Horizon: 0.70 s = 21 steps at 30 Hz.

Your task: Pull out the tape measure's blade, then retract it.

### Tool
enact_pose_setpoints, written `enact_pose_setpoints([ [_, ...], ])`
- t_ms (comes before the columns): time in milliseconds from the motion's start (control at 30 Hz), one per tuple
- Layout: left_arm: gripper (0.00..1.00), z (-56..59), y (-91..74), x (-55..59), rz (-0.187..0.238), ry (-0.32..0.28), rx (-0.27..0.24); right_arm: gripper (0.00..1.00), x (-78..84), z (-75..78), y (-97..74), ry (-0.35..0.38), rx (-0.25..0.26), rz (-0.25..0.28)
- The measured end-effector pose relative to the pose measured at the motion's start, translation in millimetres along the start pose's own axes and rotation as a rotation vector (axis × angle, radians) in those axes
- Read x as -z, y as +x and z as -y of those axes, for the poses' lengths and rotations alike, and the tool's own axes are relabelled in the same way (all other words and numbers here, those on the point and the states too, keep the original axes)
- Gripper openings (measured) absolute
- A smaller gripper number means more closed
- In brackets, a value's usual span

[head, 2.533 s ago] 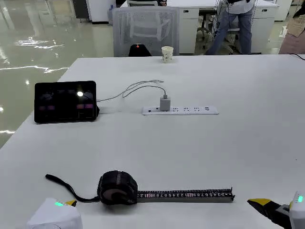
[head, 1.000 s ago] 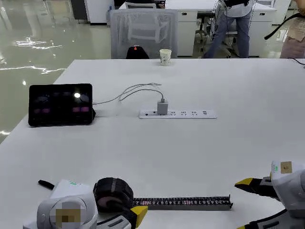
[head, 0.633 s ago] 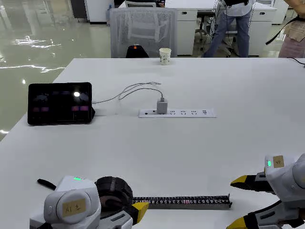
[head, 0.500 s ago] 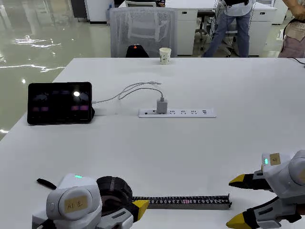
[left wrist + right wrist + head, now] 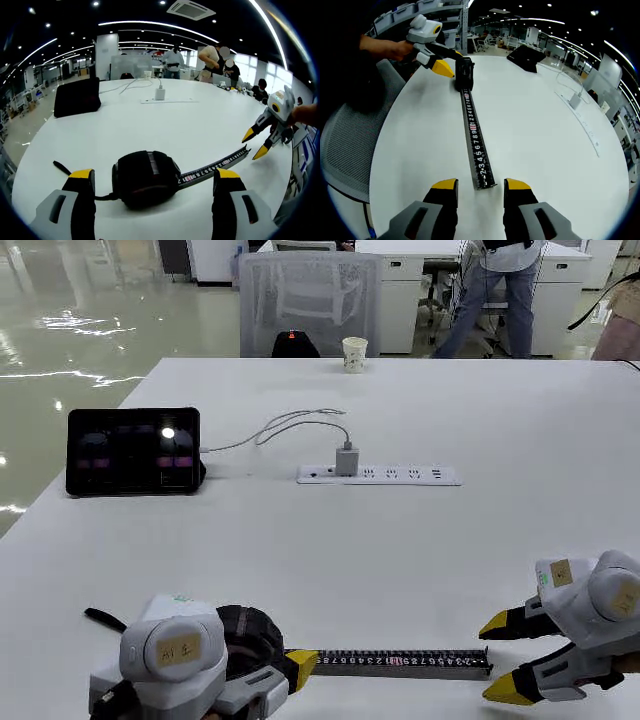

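Note:
A black tape measure [image 5: 258, 632] lies near the table's front edge, its blade [image 5: 400, 660] pulled out flat to the right. My left gripper [image 5: 285, 672] is open, with its yellow-tipped jaws on either side of the case [image 5: 145, 177] and apart from it. The blade [image 5: 215, 165] runs away to the right. My right gripper [image 5: 497, 658] is open at the blade's free end. In the right gripper view the blade tip [image 5: 483, 181] lies just ahead of the gap between the jaws of the right gripper [image 5: 481, 186]. The left gripper [image 5: 432, 55] shows at the far case [image 5: 464, 67].
A black wrist strap [image 5: 103, 618] trails left from the case. A dark tablet [image 5: 133, 452] stands at mid left. A white power strip [image 5: 380, 475] with a charger and cable lies mid table. A paper cup [image 5: 353, 353] and a mesh chair [image 5: 310, 300] are at the far edge.
Both grippers have come in from the bottom corners. The left one now straddles the case and the right one has closed in on the blade tip. The tape has stayed put.

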<state>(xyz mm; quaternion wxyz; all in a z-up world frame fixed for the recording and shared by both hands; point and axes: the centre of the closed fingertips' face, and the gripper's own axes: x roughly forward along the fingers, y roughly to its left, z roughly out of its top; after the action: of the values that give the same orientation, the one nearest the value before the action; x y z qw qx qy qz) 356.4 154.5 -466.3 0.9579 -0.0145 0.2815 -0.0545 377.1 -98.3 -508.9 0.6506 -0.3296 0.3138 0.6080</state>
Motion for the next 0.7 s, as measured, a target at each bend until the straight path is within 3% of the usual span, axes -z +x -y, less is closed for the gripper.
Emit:
enact_pose_setpoints([
  [400, 0.82, -7.5, 7.3, 0.8, -0.011, -0.021, -0.03, 0.18, 7.2, 4.1, 7.1, -0.023, -0.017, -0.014],
  [700, 0.7, -12.4, 10.9, 4.4, -0.029, -0.049, -0.051, 0.12, 5.7, 4.5, 9.1, -0.011, -0.025, -0.007],
])
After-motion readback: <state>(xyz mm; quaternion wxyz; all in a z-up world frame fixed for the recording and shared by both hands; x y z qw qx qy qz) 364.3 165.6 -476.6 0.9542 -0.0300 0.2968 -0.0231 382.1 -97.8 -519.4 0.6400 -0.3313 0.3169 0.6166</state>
